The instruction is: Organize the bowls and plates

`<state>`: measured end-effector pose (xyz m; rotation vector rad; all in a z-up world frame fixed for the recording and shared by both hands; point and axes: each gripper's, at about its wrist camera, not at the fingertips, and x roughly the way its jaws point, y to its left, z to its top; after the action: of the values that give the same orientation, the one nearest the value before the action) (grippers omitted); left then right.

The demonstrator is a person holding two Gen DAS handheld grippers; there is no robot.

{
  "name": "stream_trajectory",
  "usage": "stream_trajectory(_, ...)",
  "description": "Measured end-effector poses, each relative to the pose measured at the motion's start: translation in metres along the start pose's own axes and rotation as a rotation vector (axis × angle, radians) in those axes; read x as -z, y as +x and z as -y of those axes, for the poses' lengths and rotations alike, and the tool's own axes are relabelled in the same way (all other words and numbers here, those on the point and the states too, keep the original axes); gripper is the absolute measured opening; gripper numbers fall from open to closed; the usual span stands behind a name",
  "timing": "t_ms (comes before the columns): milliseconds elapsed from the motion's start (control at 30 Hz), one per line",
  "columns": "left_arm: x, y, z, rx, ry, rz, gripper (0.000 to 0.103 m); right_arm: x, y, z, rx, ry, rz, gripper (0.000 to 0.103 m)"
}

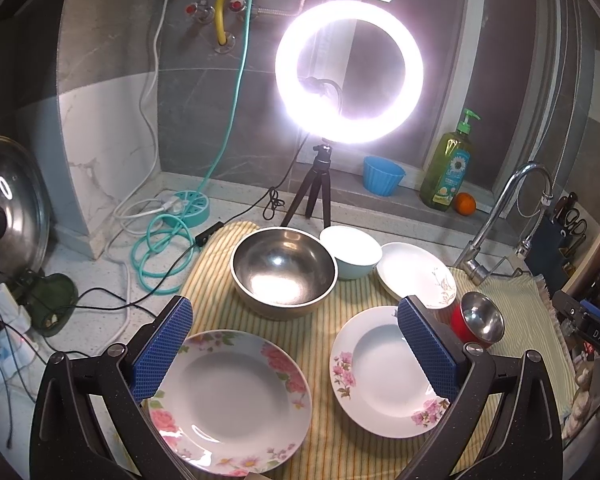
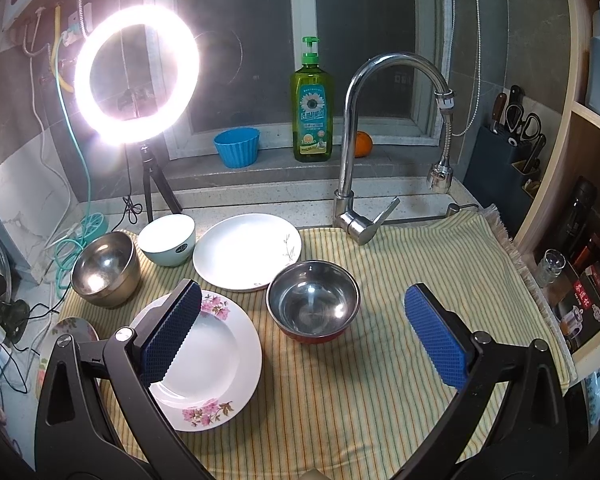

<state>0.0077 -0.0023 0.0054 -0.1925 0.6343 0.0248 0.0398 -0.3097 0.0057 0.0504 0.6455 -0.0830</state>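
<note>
Left claw: jaws wide, nothing held, hovering above the striped cloth that covers the surface. Right claw: jaws also wide, nothing held, above the same cloth.

Layout, left wrist view. Rose-rimmed plate lies nearest, low left. Pink-sprig plate just beside it to the right, apart, partly behind the right finger. Large steel bowl sits behind both. Pale green bowl touches or nearly touches the steel bowl's right side; cannot tell which. White plate with a thin stem motif lies further right. Small red-sided steel bowl is at the right edge of that view; in the right wrist view it sits between the claw fingers, further off.

Nothing stacked yet; all six pieces lie separately.

Handling, judged:
- Plates look ceramic, glazed: stiff, slippery, breakable, moderately heavy. Each lies flat on the cloth, so a finger probably has to slip under the rim; pinch the rim edge, one pad above and one below.
- Steel bowls: light, stiff, smooth, unlikely to break. Grip across the wall at the lip.
- Pale green bowl: likely ceramic; same lip grip, gently.
- Cloth is soft and may drag or bunch under a sliding rim.
</note>
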Motion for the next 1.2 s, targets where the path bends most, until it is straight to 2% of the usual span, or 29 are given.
stream_trajectory(400,0.0,0.008,0.002,0.016,0.001,-0.023,0.102,0.001,0.001,0.0,0.001,0.001,-0.001,0.103)
stream_trajectory(633,0.004,0.024,0.002,0.044,-0.003,-0.073,0.102,0.012,0.01,0.006,0.003,0.004,-0.025,0.103)
stream_trajectory(833,0.011,0.044,0.001,0.09,-0.033,-0.148,0.094,0.019,0.027,0.012,-0.033,0.028,-0.099,0.103)
stream_trajectory(933,0.018,0.057,0.001,0.122,-0.048,-0.197,0.083,0.025,0.038,0.017,-0.049,0.049,-0.143,0.103)
stream_trajectory(1000,0.022,0.064,0.002,0.139,-0.053,-0.224,0.075,0.031,0.044,0.023,-0.062,0.072,-0.173,0.098)
stream_trajectory(1133,0.027,0.077,0.006,0.168,-0.052,-0.261,0.069,0.04,0.059,0.032,-0.097,0.113,-0.242,0.091)
stream_trajectory(1200,0.029,0.083,0.008,0.182,-0.04,-0.278,0.062,0.043,0.065,0.035,-0.121,0.136,-0.271,0.084)
